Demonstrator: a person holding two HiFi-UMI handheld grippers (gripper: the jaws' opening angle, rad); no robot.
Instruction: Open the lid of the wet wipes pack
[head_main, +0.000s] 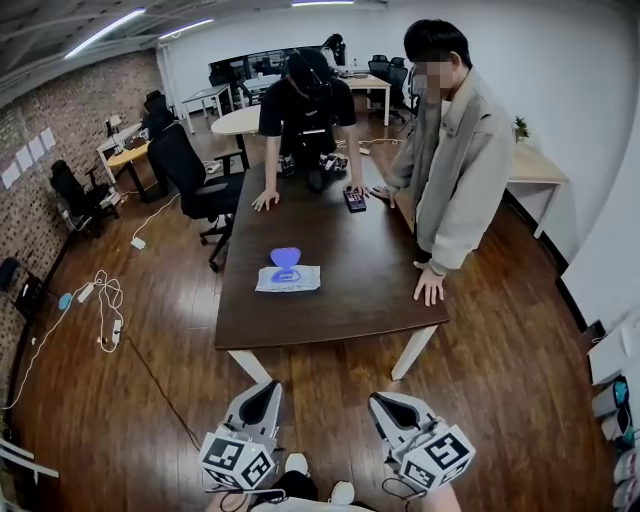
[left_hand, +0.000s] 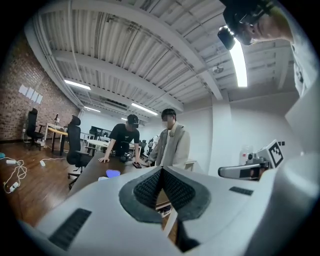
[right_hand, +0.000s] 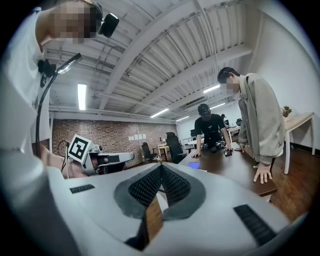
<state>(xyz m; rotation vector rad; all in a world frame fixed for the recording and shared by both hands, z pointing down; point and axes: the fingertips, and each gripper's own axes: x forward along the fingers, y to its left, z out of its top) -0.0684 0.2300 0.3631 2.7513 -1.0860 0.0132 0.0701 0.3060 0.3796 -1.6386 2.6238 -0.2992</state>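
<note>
Pack (head_main: 300, 280), pale and flat, bears a blue lid (head_main: 285, 259).

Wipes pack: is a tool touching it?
No, the wipes pack lies on the table; the left tool and right tool hang short of it.

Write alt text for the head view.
A blue-lidded wet wipes pack lies on a dark table. The left gripper and right gripper, both shut and empty, are short of it. A person in black and a person in beige lean on the table.
</note>
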